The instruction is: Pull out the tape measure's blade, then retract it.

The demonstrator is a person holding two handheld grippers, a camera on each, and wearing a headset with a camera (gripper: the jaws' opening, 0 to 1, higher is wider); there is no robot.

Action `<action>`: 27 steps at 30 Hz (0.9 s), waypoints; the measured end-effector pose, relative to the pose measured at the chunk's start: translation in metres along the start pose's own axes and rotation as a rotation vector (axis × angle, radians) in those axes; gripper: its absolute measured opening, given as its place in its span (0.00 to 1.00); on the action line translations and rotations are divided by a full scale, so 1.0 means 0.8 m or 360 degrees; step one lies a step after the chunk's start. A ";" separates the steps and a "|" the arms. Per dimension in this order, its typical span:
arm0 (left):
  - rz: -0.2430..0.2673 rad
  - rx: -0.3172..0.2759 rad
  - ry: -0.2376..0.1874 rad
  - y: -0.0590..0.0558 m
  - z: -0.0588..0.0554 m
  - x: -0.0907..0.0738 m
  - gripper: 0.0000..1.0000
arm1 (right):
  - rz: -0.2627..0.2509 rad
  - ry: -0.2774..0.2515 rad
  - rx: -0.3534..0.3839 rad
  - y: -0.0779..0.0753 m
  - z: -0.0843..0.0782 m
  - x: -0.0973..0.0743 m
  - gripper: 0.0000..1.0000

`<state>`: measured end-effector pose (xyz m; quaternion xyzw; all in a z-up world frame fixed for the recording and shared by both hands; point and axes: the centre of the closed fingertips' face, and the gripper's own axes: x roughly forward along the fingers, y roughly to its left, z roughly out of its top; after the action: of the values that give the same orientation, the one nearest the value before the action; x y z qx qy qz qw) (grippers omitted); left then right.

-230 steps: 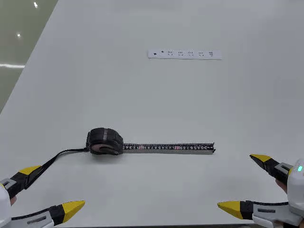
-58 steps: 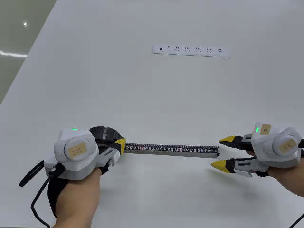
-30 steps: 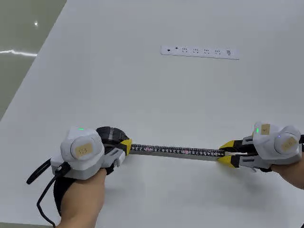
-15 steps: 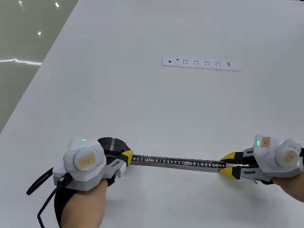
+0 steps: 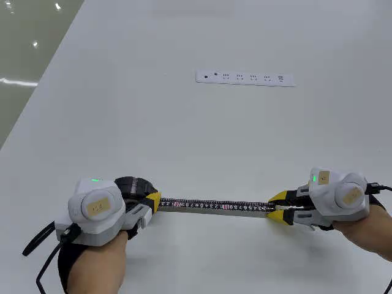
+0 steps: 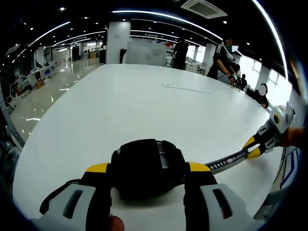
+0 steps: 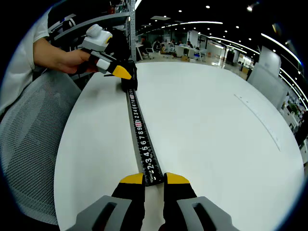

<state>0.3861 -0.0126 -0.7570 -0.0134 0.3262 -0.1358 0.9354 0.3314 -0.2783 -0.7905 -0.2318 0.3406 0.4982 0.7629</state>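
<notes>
Right gripper view shows your right gripper (image 7: 148,179) pinching the blade (image 7: 140,132) by its tip; left gripper view, your left gripper (image 6: 148,168) clamping the tape measure (image 6: 144,153) near the front edge of the desk (image 5: 184,135), open surface beyond.

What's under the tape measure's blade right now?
Bare white table; the black numbered blade stretches across it. Its tip is hidden between the right gripper's yellow-tipped jaws.
</notes>
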 end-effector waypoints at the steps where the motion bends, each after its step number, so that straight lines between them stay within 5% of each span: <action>1: -0.0001 0.0000 -0.0002 0.000 0.000 0.000 0.56 | 0.0003 -0.0001 0.0004 0.000 0.001 0.000 0.10; 12: -0.0005 0.0001 0.0000 -0.001 0.000 0.000 0.56 | 0.0008 -0.0018 0.0027 0.006 0.011 0.010 0.10; 27: -0.0005 -0.0004 0.0006 -0.001 0.000 0.000 0.56 | 0.0071 -0.0080 0.0004 0.018 0.052 0.043 0.09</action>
<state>0.3859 -0.0133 -0.7568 -0.0150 0.3281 -0.1369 0.9345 0.3395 -0.2230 -0.7888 -0.2104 0.3272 0.5204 0.7602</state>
